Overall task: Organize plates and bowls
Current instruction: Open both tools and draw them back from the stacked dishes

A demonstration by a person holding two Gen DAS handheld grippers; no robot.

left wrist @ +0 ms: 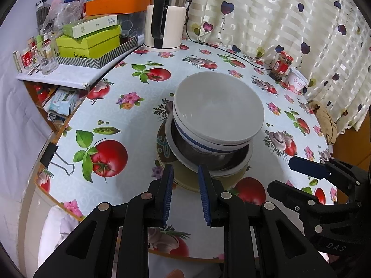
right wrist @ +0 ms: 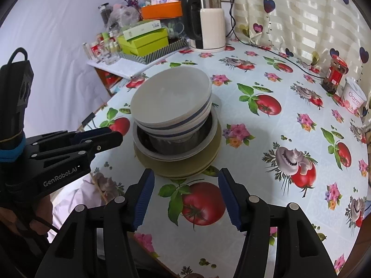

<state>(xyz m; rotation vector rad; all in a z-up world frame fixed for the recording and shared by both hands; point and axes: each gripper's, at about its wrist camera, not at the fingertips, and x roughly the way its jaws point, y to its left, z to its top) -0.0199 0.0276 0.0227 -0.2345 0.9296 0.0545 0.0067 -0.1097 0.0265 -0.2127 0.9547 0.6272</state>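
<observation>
Vinyl cloth printed with tomatoes, mushrooms and flowers covers my table (left wrist: 129, 118), and its near edge is cut off under both grippers, so I cannot see what lies below them. Behind it hangs a cream curtain (left wrist: 289, 18) with heart shapes.

At the table's middle stands the stack (right wrist: 174, 125): olive plates (right wrist: 183, 164) at the bottom, a pale plate, a dark metal bowl (right wrist: 176, 143) whose inside I mostly cannot see, then a blue-banded bowl (right wrist: 176, 122) and a plain white bowl (left wrist: 218, 106) tilted on top. How many olive plates there are I cannot tell.

My left gripper (left wrist: 185, 176) points at the stack's near rim with its blue pads apart by a narrow gap; whether they touch the olive plate edge is hard to judge, and nothing sits pinched between them. My right gripper (right wrist: 185, 178) is spread wider, just short of the stack, over a printed tomato, holding nothing.

Far back are a white kettle (right wrist: 212, 27), green boxes (left wrist: 88, 44) on a cluttered side shelf, a red-lidded jar (right wrist: 335, 74) and a white tub (right wrist: 353, 98) near the curtain. A black cable (right wrist: 289, 63) runs across the cloth behind the stack. A binder clip (left wrist: 49, 155) grips the table's left edge.
</observation>
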